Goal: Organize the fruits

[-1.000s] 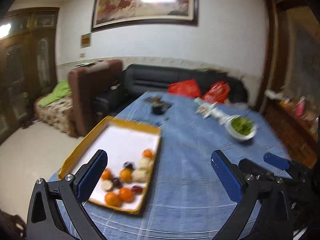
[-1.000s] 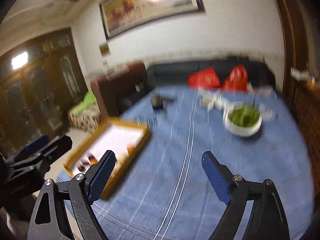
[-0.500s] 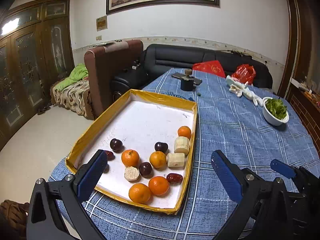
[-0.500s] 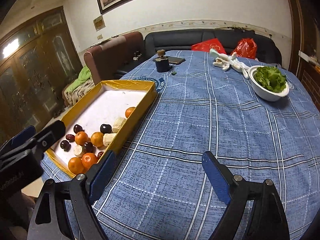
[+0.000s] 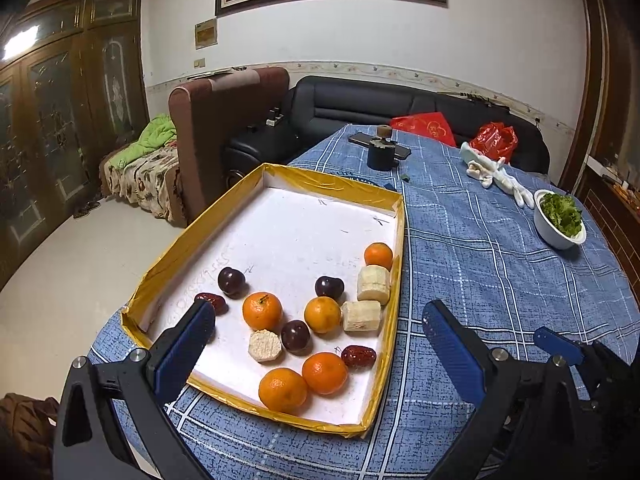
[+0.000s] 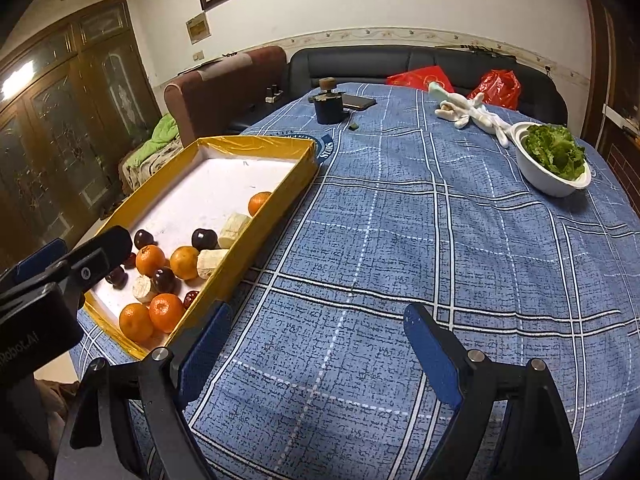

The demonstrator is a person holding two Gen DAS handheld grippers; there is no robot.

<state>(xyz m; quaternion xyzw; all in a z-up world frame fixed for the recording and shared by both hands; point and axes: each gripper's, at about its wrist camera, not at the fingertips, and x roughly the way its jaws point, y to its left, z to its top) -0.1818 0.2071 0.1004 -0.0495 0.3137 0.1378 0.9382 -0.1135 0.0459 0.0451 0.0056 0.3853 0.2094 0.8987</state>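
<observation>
Blue plaid cloth covers the counter (image 6: 400,220), where a yellow-rimmed tray (image 5: 192,228) holds oranges (image 5: 262,311), dark plums (image 5: 231,281), red dates (image 5: 359,356) and banana pieces (image 5: 373,283) clustered at its near end. Left gripper (image 5: 316,344) hovers over them, right gripper (image 6: 316,344) over bare cloth, both jaws spread, empty.

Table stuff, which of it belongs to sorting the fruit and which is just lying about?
For the job:
tray
oranges
plums
banana pieces
red dates

Lying about:
bowl of greens
dark jar
phone
white gloves
red bags
</observation>
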